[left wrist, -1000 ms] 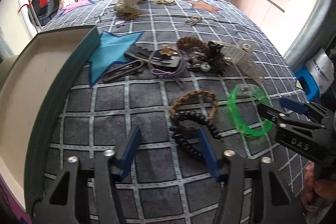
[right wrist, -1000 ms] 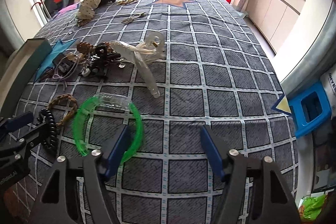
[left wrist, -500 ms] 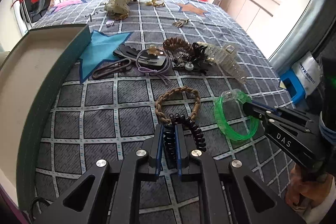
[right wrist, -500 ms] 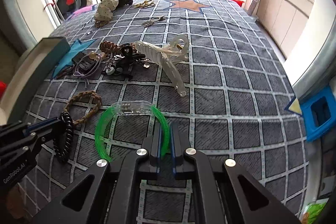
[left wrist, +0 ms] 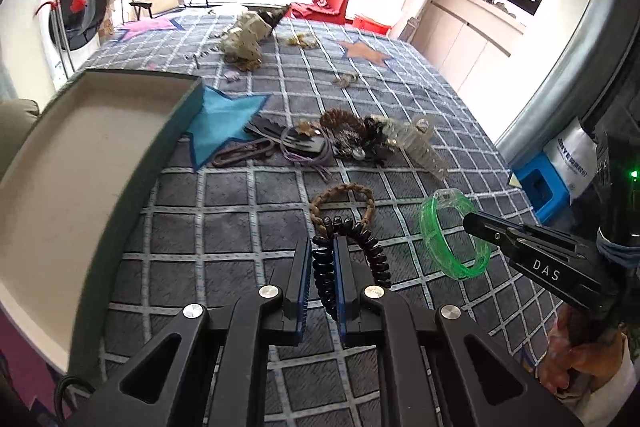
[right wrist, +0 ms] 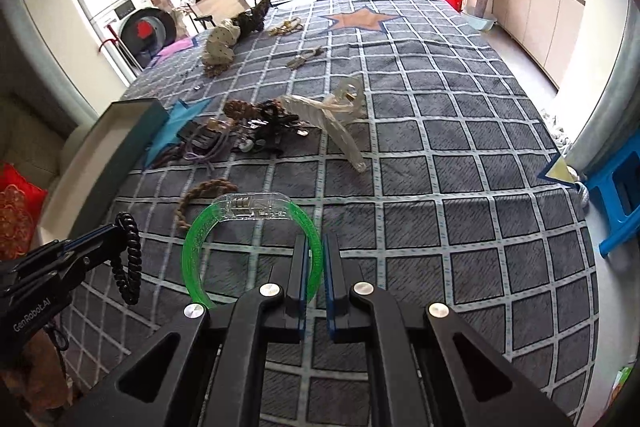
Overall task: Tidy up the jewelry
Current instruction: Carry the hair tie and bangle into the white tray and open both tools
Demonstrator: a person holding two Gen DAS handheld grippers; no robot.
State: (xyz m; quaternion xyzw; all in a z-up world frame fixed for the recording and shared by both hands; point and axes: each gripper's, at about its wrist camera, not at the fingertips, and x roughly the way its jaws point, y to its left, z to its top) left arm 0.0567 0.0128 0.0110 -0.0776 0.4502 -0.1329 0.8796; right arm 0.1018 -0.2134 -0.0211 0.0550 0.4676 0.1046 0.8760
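Tray (left wrist: 92, 163) sits far left, forward-left of the left hand-held gripper (left wrist: 322, 267); its long axis runs away from the camera along the left edge of the checked blanket (left wrist: 248, 195). It looks empty as far as shown.

Left hand-held gripper is clamped on the black coil hair tie (left wrist: 324, 267), which hangs as a loop between the blue pads, apparently lifted off the blanket. The braided brown ring (left wrist: 342, 203) lies flat just ahead of it.

Right hand-held gripper (right wrist: 316, 267) is pinched on the green bangle (right wrist: 192, 255), its ring standing up ahead and left of the tips, clear clasp at the top.

My read: the next move is a swing left to the tray. The left one is nearer and should go first; the right one has to cross over.

The loose pile (left wrist: 340, 141) lies ahead of both, untouched.

Readable text: "DAS" on the right unit's side in the left view, "GenRobot.AI" on the left unit in the right view. The white bag lettering at far right is too blurred to read.
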